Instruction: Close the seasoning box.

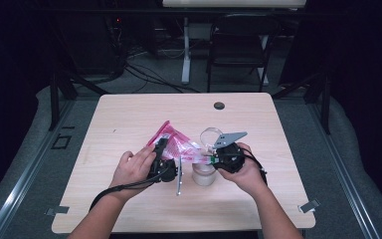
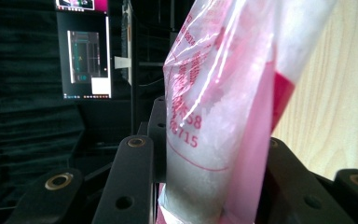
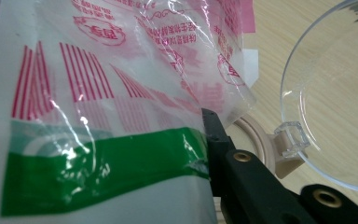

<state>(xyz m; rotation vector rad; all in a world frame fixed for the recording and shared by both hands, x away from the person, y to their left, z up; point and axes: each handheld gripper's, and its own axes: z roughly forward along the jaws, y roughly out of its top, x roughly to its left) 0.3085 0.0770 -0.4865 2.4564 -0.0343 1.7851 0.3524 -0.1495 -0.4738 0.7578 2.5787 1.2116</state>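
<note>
Two grippers held one pink-and-white plastic bag point(image 1: 176, 144) above the wooden table point(image 1: 129, 114) — the left gripper point(image 1: 160, 149) had its jaws closed on one end, the white grains packed between them. The right gripper point(image 1: 214, 158) pinched the other end, by the green band, just over a small jar point(image 1: 204, 174) whose clear hinged lid point(image 3: 335, 98) stood open.

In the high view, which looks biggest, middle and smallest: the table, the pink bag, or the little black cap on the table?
1. Table
2. Pink bag
3. Black cap, though it lies farther from the camera.
</note>
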